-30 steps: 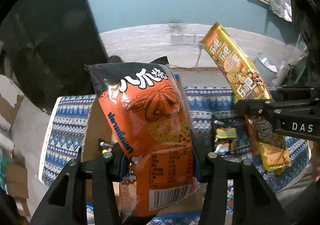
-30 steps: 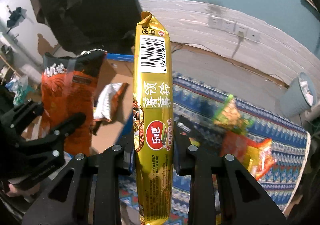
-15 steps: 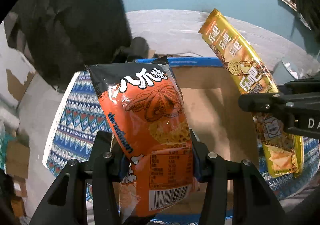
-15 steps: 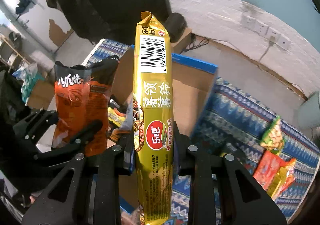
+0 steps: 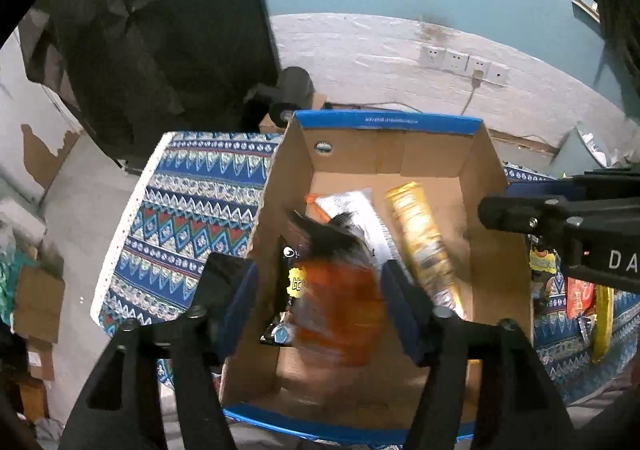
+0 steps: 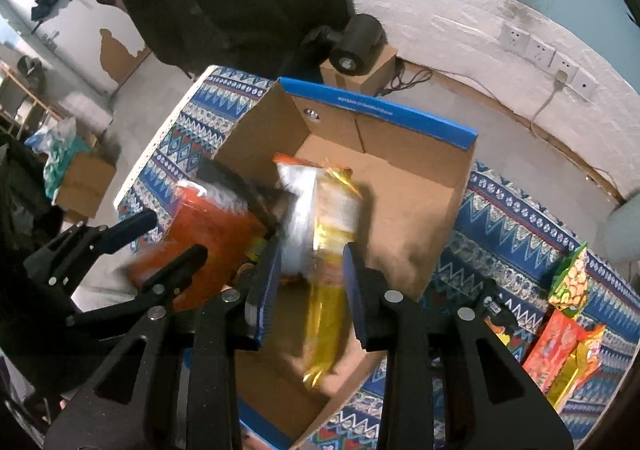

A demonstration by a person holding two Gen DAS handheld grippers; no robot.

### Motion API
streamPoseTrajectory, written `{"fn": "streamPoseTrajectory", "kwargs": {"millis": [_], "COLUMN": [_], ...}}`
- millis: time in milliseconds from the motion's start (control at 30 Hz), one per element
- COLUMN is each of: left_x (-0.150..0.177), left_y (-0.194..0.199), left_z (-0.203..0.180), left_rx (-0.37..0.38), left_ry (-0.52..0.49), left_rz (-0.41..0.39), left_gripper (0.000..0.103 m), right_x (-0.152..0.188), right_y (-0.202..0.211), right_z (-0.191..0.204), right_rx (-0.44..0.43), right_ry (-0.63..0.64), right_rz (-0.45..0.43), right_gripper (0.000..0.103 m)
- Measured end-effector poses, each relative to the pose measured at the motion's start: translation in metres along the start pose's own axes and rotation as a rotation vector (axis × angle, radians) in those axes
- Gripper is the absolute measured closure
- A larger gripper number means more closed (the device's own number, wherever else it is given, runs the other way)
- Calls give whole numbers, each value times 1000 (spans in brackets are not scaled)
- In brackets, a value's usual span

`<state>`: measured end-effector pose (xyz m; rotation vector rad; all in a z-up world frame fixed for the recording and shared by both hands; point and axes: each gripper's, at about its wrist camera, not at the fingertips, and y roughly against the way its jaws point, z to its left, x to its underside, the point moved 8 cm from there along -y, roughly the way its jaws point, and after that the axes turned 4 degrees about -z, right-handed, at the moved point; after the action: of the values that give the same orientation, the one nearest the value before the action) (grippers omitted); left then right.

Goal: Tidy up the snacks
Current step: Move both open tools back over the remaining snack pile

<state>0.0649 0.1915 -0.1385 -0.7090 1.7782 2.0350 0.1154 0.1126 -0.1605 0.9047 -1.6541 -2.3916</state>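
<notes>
Showing leftover snack packets point(image 6: 560, 334) on the worktop, only the right view; both grippers' jaws are opening, orange bag point(image 5: 340, 314) and gold packet point(image 6: 326, 314) (motion-blurred) loose over the cardboard box point(image 5: 384, 122).

My left gripper point(image 5: 318, 302) is all matte black plastic, two angular arms with triangular cut-outs, each pinned by small silver screw heads near the knuckles. Its fingers point(image 5: 236, 296) end in flat pads faced with dark blue ribbed rubber. My right gripper point(image 6: 308, 290) is built the same way: black forked arms, round silver screws, and blue-edged fingers point(image 6: 266, 282) with fine grooves across the inner faces. Seen from the left wrist, the side of my right gripper point(image 5: 560, 228) shows as a black block with white letters "DA" printed on it and a few small screws along its top bar.
</notes>
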Motion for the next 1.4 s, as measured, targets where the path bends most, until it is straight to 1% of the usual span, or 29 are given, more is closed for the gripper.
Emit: {"fn": "streamPoseTrajectory", "kwargs": {"millis": [67, 133, 233, 300, 467, 600, 767, 1033, 1167, 1400], "left_x": [-3, -4, -5, -5, -6, -6, 1, 9, 13, 18], "left_y": [6, 10, 15, 18, 27, 30, 29, 23, 19, 13], "left_z": [-4, -8, -17, -26, -52, -72, -100, -146, -168, -203], "left_rx": [6, 6, 14, 23, 50, 81, 120, 188, 199, 197], "left_ry": [-10, -27, -52, -70, -112, -133, -157, -174, -195, -243], "left_rz": [-22, -35, -49, -52, -60, -55, -23, 43, 65, 89], "left_gripper": [29, 28, 26, 26, 22, 22, 22, 22, 22, 22], "right_x": [2, 4, 10, 15, 29, 41, 64, 95, 107, 131], "right_y": [5, 9, 18, 23, 39, 51, 67, 85, 93, 104], "right_z": [-3, -5, -12, -19, -41, -63, -97, -139, -159, -196], "right_rx": [14, 26, 53, 66, 91, 116, 153, 171, 189, 217], "right_ry": [4, 7, 17, 21, 0, -32, -69, -140, -163, -210], "right_rz": [-3, -9, -17, -19, -30, -39, -41, -48, -54, -59], "right_gripper": [67, 54, 42, 38, 36, 30, 30, 30, 30, 30]}}
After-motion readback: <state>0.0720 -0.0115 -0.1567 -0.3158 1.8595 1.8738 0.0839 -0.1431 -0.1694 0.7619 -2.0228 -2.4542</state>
